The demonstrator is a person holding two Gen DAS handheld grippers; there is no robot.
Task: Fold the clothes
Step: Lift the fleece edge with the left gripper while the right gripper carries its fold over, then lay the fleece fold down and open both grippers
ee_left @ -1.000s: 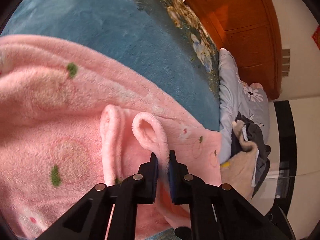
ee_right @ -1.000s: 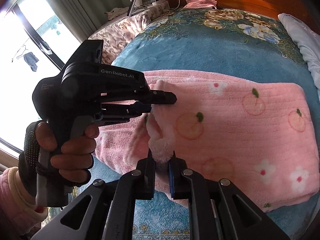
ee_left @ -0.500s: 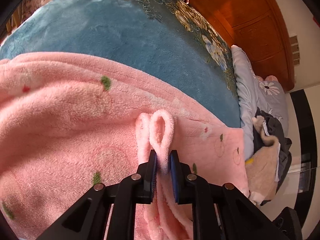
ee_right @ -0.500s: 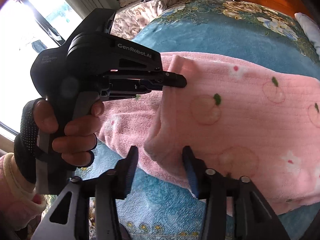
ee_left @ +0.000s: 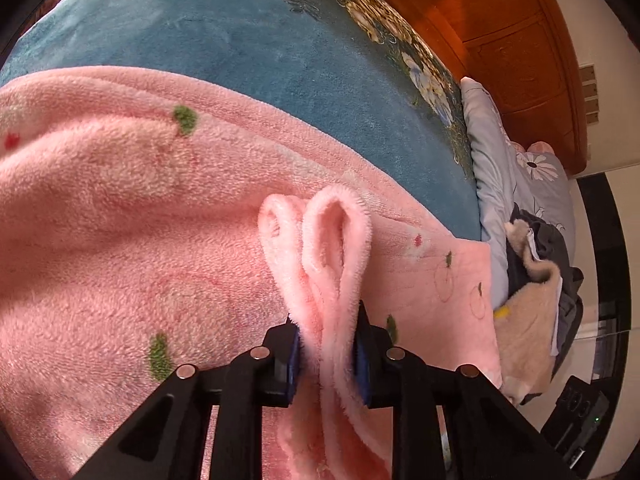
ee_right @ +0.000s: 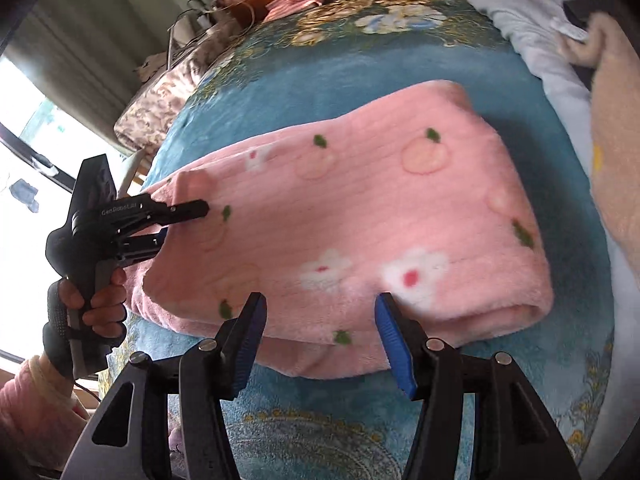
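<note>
We see the pink fleece garment (ee_right: pixel 360 216), printed with peaches and white flowers, lying folded across the blue floral blanket (ee_right: pixel 400 68) on the bed. Our left gripper (ee_left: pixel 326 354) is clamped on a bunched fold at the garment's edge, though its jaws have just loosened a little around the cloth. Our right gripper (ee_right: pixel 318 338) has just been opening and now stands released, jaws spread wide at the garment's near edge with nothing pinched between them.

"genrobot.ai" in white on side of left gripper (ee_right: pixel 176 224); no other legible txt.
</note>
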